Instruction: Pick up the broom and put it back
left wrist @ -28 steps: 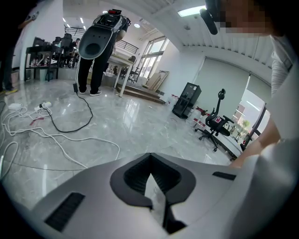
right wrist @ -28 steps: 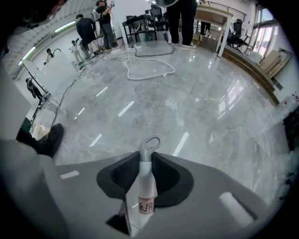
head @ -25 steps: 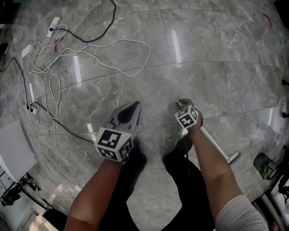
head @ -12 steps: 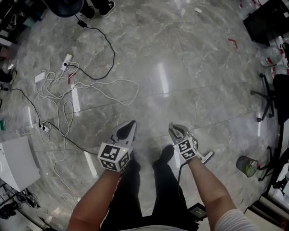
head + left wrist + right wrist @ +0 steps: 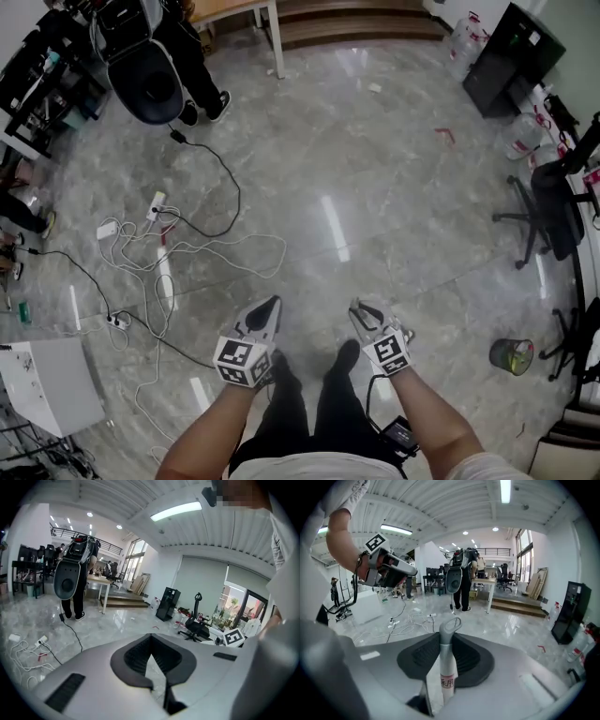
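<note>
Your right tongs (image 5: 449, 635) are clamped on the broom handle (image 5: 446, 667), which runs up between the pads with its hanging loop poking out just past the tips. Your left tongs (image 5: 151, 639) are closed tip to tip with nothing between them, level with the right pair and just beside it, both high over the marble floor (image 5: 375, 187).

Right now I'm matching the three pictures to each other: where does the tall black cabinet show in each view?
Head view: the tall black cabinet is in the top right corner.
Left gripper view: the cabinet stands near the centre.
Right gripper view: the cabinet is at the right edge.
Shared landmark: the standing person with a bulky black pack, left of the cabinet in each view.
</note>
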Demonstrator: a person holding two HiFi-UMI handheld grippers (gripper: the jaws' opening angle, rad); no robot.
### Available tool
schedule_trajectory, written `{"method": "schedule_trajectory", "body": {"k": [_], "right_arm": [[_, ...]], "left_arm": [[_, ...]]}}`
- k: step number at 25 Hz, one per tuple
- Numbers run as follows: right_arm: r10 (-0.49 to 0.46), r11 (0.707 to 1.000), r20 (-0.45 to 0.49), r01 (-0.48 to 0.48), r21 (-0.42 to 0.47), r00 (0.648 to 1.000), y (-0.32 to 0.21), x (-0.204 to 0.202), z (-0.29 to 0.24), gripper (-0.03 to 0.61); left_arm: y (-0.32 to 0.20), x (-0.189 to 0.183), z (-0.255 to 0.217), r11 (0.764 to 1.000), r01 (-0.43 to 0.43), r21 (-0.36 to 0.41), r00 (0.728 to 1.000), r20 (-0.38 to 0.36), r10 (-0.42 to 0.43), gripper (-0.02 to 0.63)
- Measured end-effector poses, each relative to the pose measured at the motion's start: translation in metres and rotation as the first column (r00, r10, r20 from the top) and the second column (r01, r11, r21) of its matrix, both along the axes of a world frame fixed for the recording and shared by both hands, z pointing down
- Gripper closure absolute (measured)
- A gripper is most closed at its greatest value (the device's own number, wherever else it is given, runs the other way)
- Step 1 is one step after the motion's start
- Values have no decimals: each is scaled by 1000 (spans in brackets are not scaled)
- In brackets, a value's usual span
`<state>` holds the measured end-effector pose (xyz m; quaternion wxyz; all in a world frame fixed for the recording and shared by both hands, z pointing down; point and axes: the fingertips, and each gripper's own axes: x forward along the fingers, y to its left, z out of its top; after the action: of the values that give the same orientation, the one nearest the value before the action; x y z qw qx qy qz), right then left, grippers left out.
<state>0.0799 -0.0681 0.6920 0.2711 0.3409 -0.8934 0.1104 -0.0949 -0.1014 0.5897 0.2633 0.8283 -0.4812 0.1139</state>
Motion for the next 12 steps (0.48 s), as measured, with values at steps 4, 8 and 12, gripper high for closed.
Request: {"method": "schedule_trajectory", "body": {"k": [4, 8, 12], "right_arm": [[23, 998, 68, -27, 61, 997, -1, 3, -72, 495], [37, 990, 142, -56, 129, 989, -5, -6, -136, 495], [45, 971, 205, -91, 222, 978, -11, -14, -209, 495]], "left_arm": [[-1, 16, -53, 999, -6, 42, 1000, 1, 6, 609], [-8, 25, -104, 994, -31, 105, 999, 15, 29, 609], [-8, 26, -162, 985, -31, 172, 999, 18, 29, 609]]}}
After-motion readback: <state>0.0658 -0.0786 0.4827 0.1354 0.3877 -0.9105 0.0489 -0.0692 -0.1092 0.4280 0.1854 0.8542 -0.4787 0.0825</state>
